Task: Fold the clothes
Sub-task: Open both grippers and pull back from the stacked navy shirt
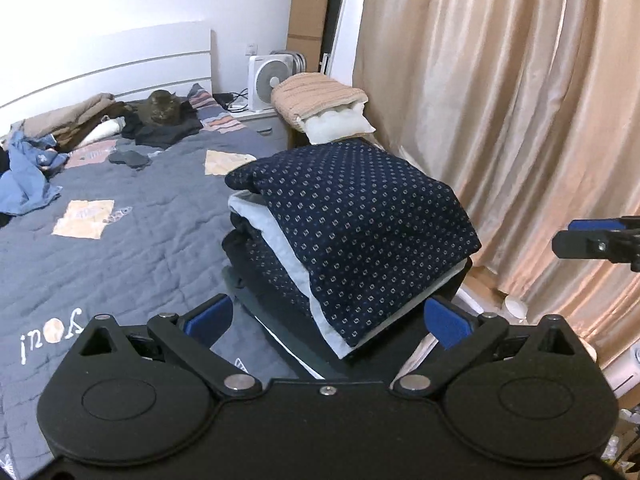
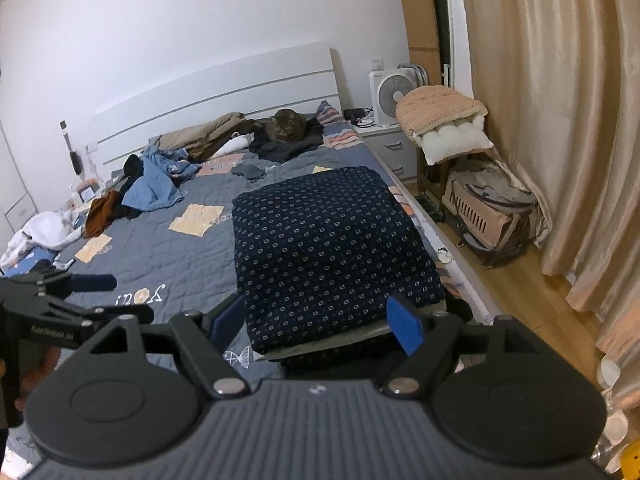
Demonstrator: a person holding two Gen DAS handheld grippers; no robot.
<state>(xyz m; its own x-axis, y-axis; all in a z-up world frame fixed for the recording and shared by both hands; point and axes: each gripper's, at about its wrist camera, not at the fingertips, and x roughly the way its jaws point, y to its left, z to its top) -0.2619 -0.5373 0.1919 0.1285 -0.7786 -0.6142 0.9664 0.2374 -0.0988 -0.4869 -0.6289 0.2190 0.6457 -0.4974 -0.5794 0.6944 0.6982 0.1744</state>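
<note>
Overhanging bed edge (image 2: 460,256), folded navy stack (image 2: 332,248)

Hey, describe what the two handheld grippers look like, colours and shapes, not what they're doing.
The left gripper has a matte black body with two round discs, black linkage bars joined by silver rivets, and blue pads on its jaws. The right gripper is built the same, but its body has a grey ribbed top between the black discs. Small white lettering, too small to read, marks the left gripper's side in the right wrist view.

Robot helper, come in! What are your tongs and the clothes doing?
Left tongs open, right tongs open, both empty. Folded navy dotted garment tops stack. Tabby cat far off.
</note>
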